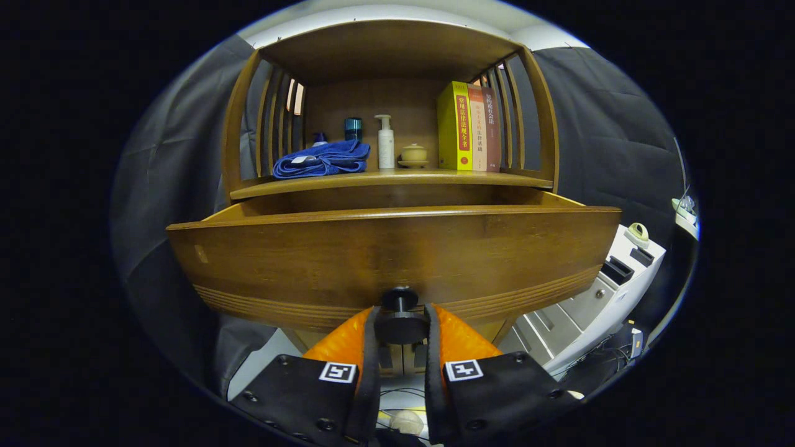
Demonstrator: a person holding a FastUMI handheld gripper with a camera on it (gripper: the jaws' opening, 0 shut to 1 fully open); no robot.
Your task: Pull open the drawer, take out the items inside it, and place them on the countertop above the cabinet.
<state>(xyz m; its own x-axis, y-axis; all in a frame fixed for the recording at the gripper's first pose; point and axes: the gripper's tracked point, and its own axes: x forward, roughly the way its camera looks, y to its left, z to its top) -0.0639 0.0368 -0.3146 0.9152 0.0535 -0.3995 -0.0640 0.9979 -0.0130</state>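
Two fingers clamp the drawer knob (400,320) from either side, so the gripper (401,326) has a narrow, firm hold on that round dark knob, which sits right between the pads. Just beyond it rises the drawer (397,261), its curved wooden front standing proud of the cabinet (391,112) with the side rails showing behind, so the pull looks well under way, perhaps near its end. That is step one of the task, mostly done by my reading.

What is left is everything else: the items must come out and go up on the countertop (391,180) just above the drawer. That shelf already carries a folded blue towel (323,160), a dark cup (353,128), a white pump bottle (386,141), a small lidded bowl (413,154) and a row of books (469,127).

Now the catch: the camera sits low, below the drawer's top edge, so the inside is hidden and I cannot say what lies in there, or how many things. Off to the right stands a white unit (596,298), partly cut off and hard to identify.
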